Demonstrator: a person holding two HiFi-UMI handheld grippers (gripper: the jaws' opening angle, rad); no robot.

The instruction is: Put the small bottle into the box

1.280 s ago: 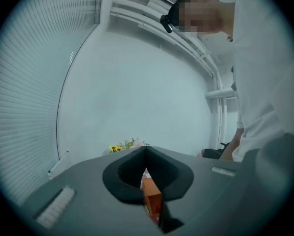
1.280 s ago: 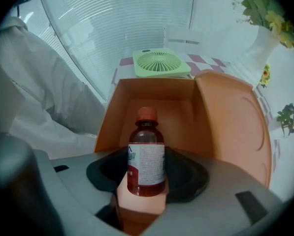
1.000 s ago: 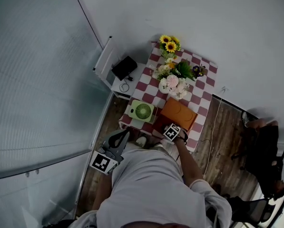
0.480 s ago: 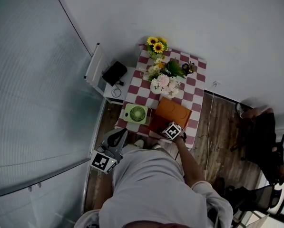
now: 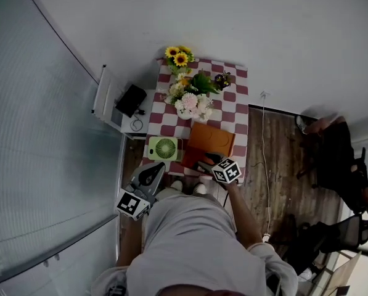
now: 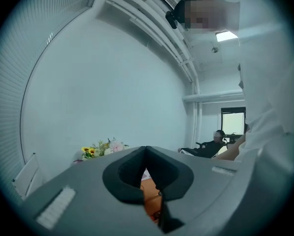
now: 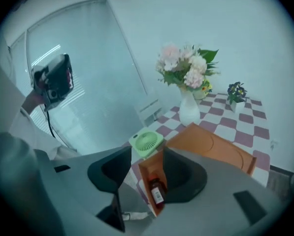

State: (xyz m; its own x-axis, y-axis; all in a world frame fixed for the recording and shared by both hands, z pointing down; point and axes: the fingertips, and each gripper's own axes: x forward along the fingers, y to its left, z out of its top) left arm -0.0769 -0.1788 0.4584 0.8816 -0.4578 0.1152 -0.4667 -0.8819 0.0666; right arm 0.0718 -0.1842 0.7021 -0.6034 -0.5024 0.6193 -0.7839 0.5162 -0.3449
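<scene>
Only the right tool view shows the small bottle (image 7: pixel 156 191). It lies inside the open orange box (image 7: pixel 211 144), low in the frame, seen through the gap of the right tool (image 7: pixel 147 154). Its jaws stand apart, released, and have just been closing a little with nothing pressed between them. In the head view the box is an orange patch on the checked worktop (image 5: pixel 236 113), just beside the green fan (image 5: pixel 164 148), and the bottle cannot be made out there. The left tool view looks nearly level across the room. There the left tool (image 6: pixel 146 150) is clenched on nothing, tips meeting. In the head view the right tool tilts down at the box's lower edge, and the left tool sits off the worktop's lower-left corner.
</scene>
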